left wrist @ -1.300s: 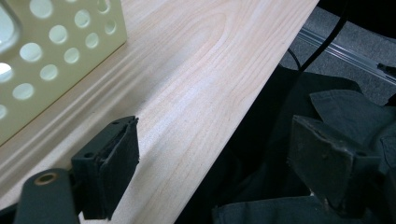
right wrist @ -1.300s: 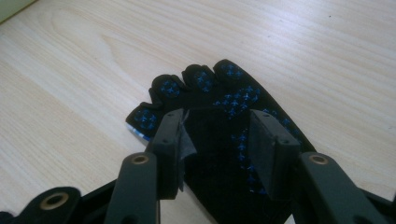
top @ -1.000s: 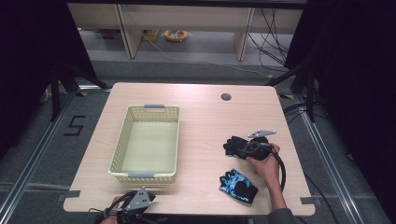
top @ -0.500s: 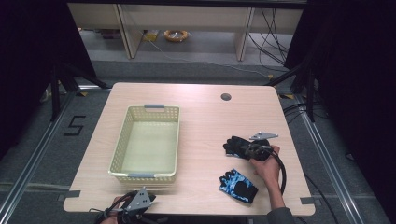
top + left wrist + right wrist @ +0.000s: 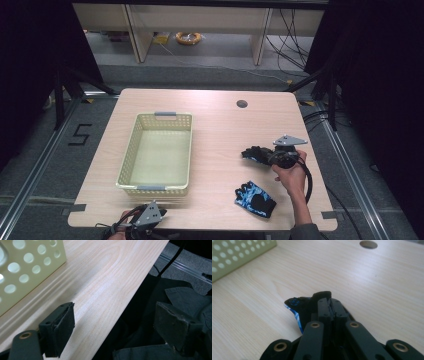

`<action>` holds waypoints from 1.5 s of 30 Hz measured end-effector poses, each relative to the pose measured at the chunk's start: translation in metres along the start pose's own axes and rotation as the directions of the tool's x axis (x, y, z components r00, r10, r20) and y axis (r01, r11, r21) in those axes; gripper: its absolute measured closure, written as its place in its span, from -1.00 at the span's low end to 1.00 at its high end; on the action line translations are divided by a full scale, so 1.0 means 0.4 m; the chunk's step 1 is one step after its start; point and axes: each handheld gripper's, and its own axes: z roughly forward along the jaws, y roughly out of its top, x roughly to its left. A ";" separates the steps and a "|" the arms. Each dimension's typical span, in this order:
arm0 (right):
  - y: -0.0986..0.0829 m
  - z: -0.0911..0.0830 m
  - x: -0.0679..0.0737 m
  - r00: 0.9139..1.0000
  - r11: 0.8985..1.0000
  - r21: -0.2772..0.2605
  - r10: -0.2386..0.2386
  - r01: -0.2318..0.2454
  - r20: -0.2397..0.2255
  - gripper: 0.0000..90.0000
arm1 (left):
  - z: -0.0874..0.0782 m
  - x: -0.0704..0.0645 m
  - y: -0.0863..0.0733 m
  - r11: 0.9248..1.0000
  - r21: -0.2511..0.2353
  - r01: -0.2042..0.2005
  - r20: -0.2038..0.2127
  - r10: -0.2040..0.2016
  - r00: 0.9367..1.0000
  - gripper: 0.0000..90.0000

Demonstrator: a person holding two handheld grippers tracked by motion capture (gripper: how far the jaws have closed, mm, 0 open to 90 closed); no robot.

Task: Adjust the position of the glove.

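A: High view. What changed over the last second?

B: Little. My right gripper (image 5: 257, 154) had stayed over the right half of the table (image 5: 220, 112), clamped on the first glove (image 5: 251, 152), a dark one with blue trim. The glove's position barely shifted against the earlier frames; I judged that the grasp had just been secured and the lift was only starting. The second glove (image 5: 255, 198) lay untouched near the table's front edge, toward its front right corner. The basket (image 5: 135, 155) stood on the left half, with nothing inside.

A: And the other hand?

B: My left gripper (image 5: 142, 220) had remained at the front edge, just before the basket's near wall, idle.

A: Left gripper view.

B: My jaws stood wide apart, holding nothing. One pad (image 5: 61, 327) hung above the table edge; the basket wall (image 5: 32, 267) showed at upper left.

A: Right gripper view.

B: My jaws were clenched together on the glove (image 5: 295, 307), whose blue-edged fabric protruded at their left. The basket corner (image 5: 239, 255) lay well apart, at upper left.

A: Meaning for the work?

B: I judged that the carry to the basket was next, with the second glove to follow.
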 end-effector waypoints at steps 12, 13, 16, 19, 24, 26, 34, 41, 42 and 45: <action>0.090 -0.083 0.072 0.994 0.989 -0.145 -0.053 0.040 -0.092 0.98 | -0.004 0.007 0.001 1.000 0.008 -0.015 -0.013 0.015 1.000 -0.63; 0.097 -0.091 0.086 0.993 0.989 -0.141 -0.052 0.036 -0.108 0.98 | -0.002 0.004 0.000 1.000 0.006 0.017 -0.014 -0.017 1.000 -0.63; 0.113 -0.108 0.121 0.988 0.986 -0.158 -0.079 0.057 -0.135 0.98 | 0.000 0.002 -0.001 1.000 -0.004 0.027 -0.015 -0.028 1.000 -0.63; 0.119 -0.114 0.152 0.976 0.981 -0.167 -0.128 0.098 -0.177 0.98 | -0.002 0.003 0.000 1.000 -0.004 0.028 -0.014 -0.028 1.000 -0.63; 0.105 -0.124 0.202 0.959 0.981 -0.155 -0.149 0.114 -0.243 0.97 | -0.002 0.001 0.000 0.999 -0.017 0.038 -0.008 -0.038 0.999 -0.63; 0.094 -0.126 0.218 0.954 0.982 -0.146 -0.153 0.118 -0.260 0.98 | -0.003 0.005 0.000 1.000 -0.017 0.010 -0.009 -0.010 1.000 -0.63; 0.061 -0.118 0.269 0.913 0.979 -0.125 -0.196 0.161 -0.357 0.97 | -0.007 0.009 0.000 1.000 0.003 0.015 -0.017 -0.015 1.000 -0.63; 0.044 -0.104 0.329 0.876 0.979 -0.108 -0.204 0.174 -0.438 0.97 | -0.003 0.002 -0.001 0.999 -0.018 0.038 -0.009 -0.038 0.999 -0.63; 0.046 -0.098 0.336 0.861 0.974 -0.117 -0.226 0.193 -0.457 0.97 | -0.003 0.002 -0.001 0.999 -0.016 0.034 -0.010 -0.034 0.999 -0.63; 0.045 -0.090 0.359 0.844 0.972 -0.116 -0.236 0.205 -0.482 0.97 | -0.003 0.004 0.000 1.000 -0.018 0.013 -0.007 -0.014 1.000 -0.63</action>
